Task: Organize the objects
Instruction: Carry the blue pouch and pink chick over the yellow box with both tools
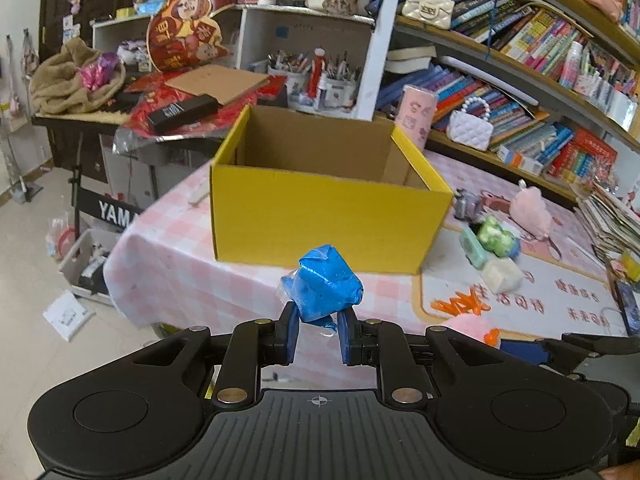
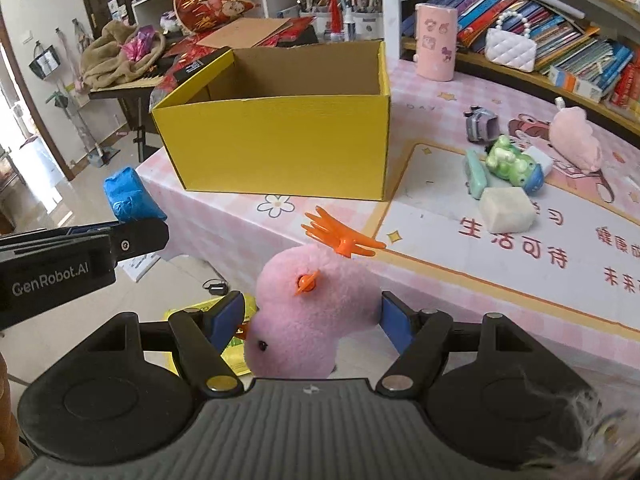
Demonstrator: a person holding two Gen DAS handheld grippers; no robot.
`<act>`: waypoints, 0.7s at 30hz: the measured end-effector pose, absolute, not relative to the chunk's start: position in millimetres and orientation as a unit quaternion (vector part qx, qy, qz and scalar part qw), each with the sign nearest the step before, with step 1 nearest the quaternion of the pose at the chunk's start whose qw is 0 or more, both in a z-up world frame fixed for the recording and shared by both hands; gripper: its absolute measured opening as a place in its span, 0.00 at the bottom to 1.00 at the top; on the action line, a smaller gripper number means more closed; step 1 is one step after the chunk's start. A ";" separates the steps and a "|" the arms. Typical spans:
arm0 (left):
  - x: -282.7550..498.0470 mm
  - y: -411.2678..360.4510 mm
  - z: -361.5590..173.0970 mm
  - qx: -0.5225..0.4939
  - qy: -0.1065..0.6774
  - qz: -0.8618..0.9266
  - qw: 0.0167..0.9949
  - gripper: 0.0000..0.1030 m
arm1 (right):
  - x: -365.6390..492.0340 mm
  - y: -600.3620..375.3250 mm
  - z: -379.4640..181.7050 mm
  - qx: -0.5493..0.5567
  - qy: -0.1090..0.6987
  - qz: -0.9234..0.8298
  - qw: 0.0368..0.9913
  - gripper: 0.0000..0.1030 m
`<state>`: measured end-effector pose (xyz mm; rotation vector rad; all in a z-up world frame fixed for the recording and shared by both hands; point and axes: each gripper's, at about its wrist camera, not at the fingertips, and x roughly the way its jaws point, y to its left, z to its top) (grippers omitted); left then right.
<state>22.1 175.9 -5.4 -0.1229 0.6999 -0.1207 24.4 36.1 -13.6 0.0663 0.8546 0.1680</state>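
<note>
The left hand-held gripper (image 1: 318, 330) pinches a crumpled blue plastic packet (image 1: 323, 289); the right hand-held gripper (image 2: 312, 320) clamps a fluffy pink plush chick (image 2: 310, 312). Both hang short of the seemingly empty open yellow cardboard box (image 1: 320, 216); several small toys (image 2: 510, 166) remain on the surface (image 2: 500, 264).

From my station: yellow box (image 1: 328, 216) floor hidden behind its near wall in both views | pink plush (image 2: 312, 312) lower body lost behind my right gripper's housing | keyboard stand lettering (image 1: 116, 213) cut off by the tablecloth (image 1: 168, 264) | book spines (image 1: 532, 40) too small to read.
</note>
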 end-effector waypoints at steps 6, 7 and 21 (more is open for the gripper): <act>52.7 174.6 13.8 -0.044 0.312 -0.040 0.948 0.18 | 50.2 32.6 -1.6 0.035 0.378 0.095 0.920 0.69; 59.2 175.0 18.3 -0.043 0.306 -0.037 0.950 0.18 | 55.5 32.1 2.7 0.034 0.365 0.097 0.925 0.69; 171.9 170.9 27.7 -0.024 0.282 0.008 0.959 0.18 | 178.7 36.1 41.1 0.005 0.238 0.093 0.967 0.69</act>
